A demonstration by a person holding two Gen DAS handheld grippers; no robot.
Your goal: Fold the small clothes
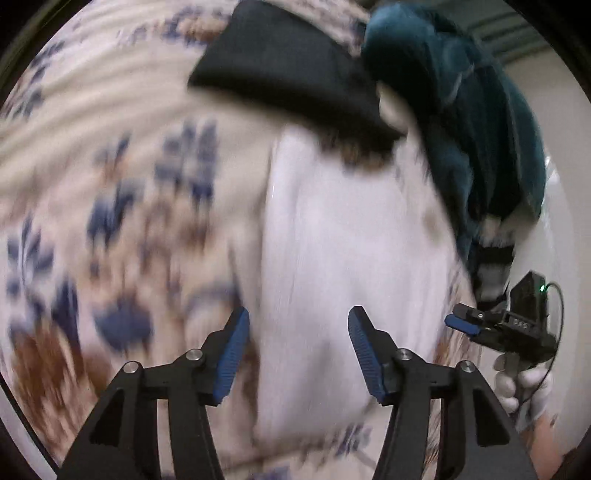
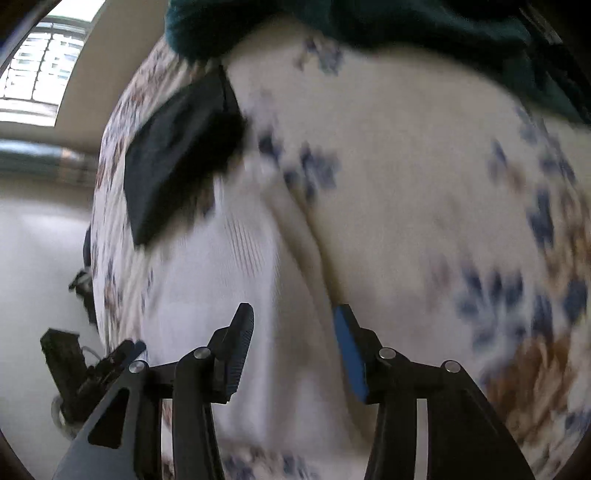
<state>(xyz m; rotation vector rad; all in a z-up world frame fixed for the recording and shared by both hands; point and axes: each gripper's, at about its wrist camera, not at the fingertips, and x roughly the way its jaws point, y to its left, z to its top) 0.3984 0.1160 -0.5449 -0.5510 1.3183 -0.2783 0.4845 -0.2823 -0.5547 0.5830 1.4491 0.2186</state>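
A small white garment (image 1: 343,258) lies spread on a floral bedsheet (image 1: 110,206); the frames are motion-blurred. My left gripper (image 1: 298,321) is open just above its near end, with nothing between the fingers. My right gripper (image 2: 291,314) is open over the same white garment (image 2: 229,295), also empty. The right gripper shows at the right edge of the left wrist view (image 1: 458,321), held by a gloved hand. The left gripper shows at the lower left of the right wrist view (image 2: 136,347).
A folded black garment (image 1: 291,70) lies beyond the white one, also in the right wrist view (image 2: 177,155). A dark teal garment (image 1: 461,107) is heaped at the far side (image 2: 369,22). A window (image 2: 40,66) and a pale floor lie beyond the bed.
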